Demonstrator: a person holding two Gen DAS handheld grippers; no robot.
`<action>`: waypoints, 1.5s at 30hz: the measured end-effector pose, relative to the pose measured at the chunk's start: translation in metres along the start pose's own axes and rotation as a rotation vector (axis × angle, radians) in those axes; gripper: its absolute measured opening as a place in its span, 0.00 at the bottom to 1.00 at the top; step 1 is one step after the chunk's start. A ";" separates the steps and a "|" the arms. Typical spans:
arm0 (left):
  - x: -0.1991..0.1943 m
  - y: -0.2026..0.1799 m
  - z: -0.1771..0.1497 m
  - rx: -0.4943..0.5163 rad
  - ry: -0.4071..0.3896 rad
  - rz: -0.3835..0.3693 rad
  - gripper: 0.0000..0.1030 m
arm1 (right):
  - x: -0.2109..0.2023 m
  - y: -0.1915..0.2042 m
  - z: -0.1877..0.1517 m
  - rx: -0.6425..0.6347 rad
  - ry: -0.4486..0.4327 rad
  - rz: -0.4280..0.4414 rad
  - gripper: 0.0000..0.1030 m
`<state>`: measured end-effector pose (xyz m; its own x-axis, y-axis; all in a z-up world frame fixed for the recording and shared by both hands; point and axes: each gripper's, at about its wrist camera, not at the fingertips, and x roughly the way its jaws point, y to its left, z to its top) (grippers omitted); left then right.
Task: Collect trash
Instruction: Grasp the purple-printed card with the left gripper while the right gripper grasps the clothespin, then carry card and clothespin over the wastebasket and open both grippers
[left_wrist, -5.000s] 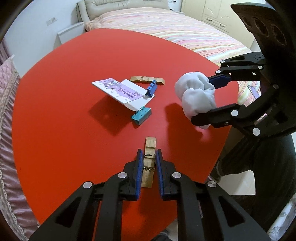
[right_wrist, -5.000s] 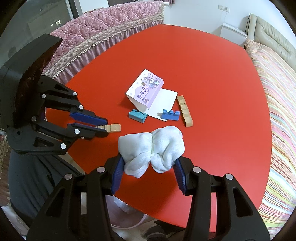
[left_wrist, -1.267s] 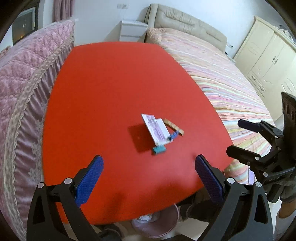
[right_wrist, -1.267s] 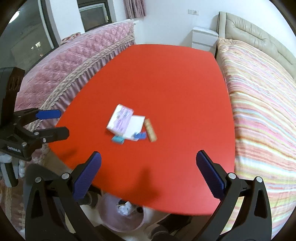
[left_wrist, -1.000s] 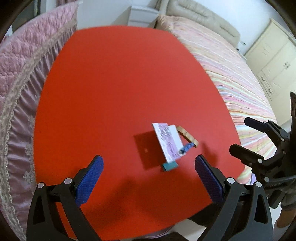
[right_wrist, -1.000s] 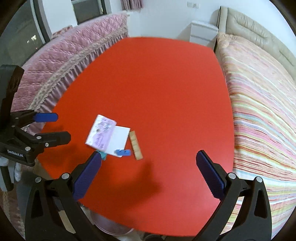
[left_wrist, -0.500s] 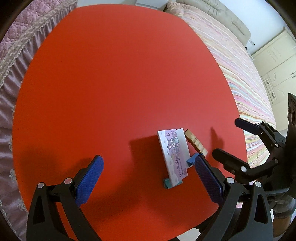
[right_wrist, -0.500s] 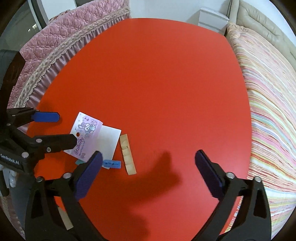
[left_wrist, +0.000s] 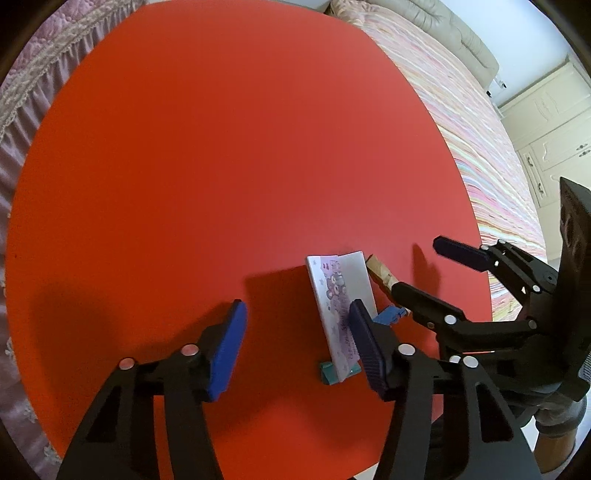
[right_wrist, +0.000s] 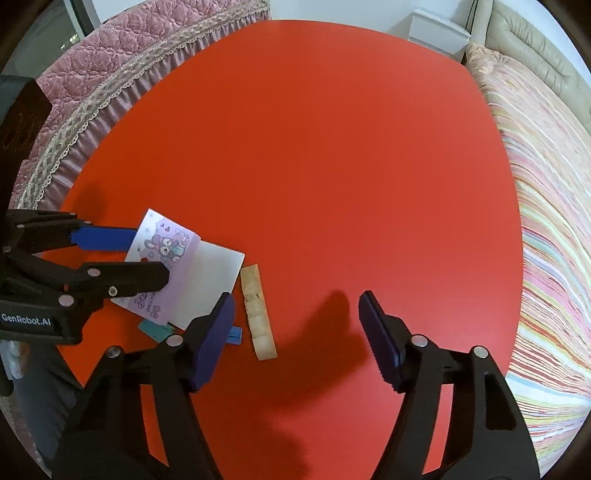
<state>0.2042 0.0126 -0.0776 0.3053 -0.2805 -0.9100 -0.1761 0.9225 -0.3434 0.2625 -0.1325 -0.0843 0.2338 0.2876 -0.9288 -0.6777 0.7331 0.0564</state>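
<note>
Both grippers have dropped closer to the red table since half a second ago, and their jaws are narrowing.

Left gripper points steeply down beside the folded card, its right pad over the card's edge — nothing pressed between the closing pads. Right gripper tilts down likewise, jaws closing over bare table, just right of the wooden strip. Blue clip and teal piece lie by the card, near the table's front edge.

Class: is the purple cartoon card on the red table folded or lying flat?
Folded: the purple cartoon card stands tent-like, its white panel angled down to the table.
</note>
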 end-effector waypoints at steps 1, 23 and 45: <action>0.000 0.000 0.000 0.000 0.000 -0.005 0.49 | 0.001 0.000 0.000 0.000 0.001 0.004 0.62; 0.001 -0.018 -0.001 0.127 -0.051 0.014 0.10 | 0.005 0.023 0.004 -0.053 -0.005 -0.012 0.11; -0.032 -0.007 -0.023 0.193 -0.186 0.097 0.03 | -0.027 0.009 -0.008 0.035 -0.092 0.004 0.11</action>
<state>0.1741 0.0088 -0.0518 0.4657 -0.1510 -0.8720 -0.0371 0.9811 -0.1898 0.2442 -0.1385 -0.0621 0.2956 0.3445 -0.8910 -0.6542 0.7527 0.0740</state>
